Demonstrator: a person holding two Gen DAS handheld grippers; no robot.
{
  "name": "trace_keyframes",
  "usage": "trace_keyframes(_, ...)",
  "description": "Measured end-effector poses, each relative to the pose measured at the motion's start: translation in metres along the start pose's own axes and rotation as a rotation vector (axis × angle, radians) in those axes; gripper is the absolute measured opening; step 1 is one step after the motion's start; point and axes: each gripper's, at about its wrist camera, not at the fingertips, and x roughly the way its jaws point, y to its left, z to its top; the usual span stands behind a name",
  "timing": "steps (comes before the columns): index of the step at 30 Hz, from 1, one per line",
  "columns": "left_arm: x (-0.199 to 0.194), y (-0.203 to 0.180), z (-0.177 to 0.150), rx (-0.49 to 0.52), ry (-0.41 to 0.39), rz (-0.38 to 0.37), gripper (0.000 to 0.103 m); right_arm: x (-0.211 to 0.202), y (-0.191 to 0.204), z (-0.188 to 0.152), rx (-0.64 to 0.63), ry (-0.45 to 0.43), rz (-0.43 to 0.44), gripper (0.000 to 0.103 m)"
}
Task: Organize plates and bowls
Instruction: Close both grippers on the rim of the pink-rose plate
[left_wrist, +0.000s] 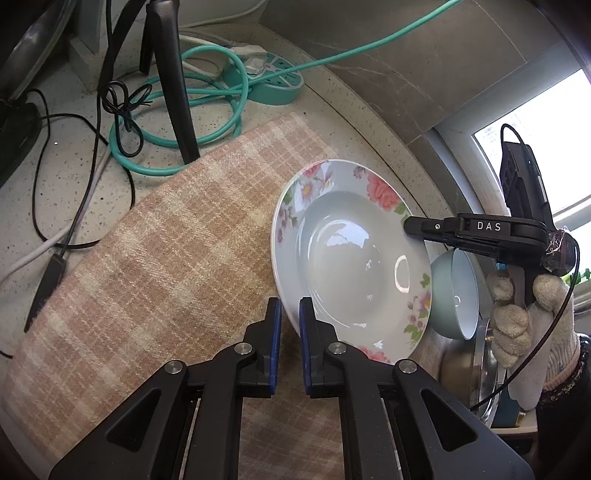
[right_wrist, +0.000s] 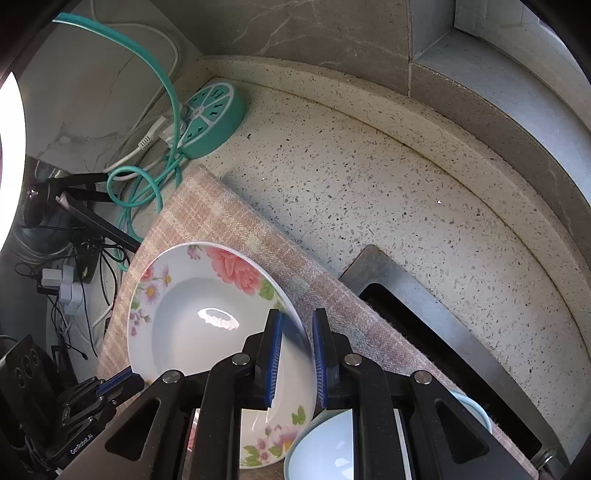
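Observation:
A white deep plate with pink flowers (left_wrist: 351, 254) is held tilted above a beige checked cloth (left_wrist: 166, 258). My left gripper (left_wrist: 290, 314) has its blue pads either side of the plate's near rim with a small gap. My right gripper (right_wrist: 297, 325) straddles the opposite rim (right_wrist: 291, 314), its pads apart and not pressing; it shows in the left wrist view (left_wrist: 410, 225). The plate also shows in the right wrist view (right_wrist: 207, 317). A pale blue bowl (left_wrist: 454, 295) lies on its side beside the plate and shows in the right wrist view (right_wrist: 325, 446).
A teal round power strip (right_wrist: 212, 118) with teal and white cables (left_wrist: 207, 110) lies at the back of the speckled counter (right_wrist: 369, 184). A black tripod leg (left_wrist: 177, 92) and black wires stand to the left. A steel sink edge (right_wrist: 424, 295) lies right of the cloth.

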Motion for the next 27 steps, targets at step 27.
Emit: trace_keyframes(27,0.013,-0.008,-0.002,0.021,0.046,0.005,0.013,0.001,0.001,0.0,-0.007,0.017,0.005,0.014)
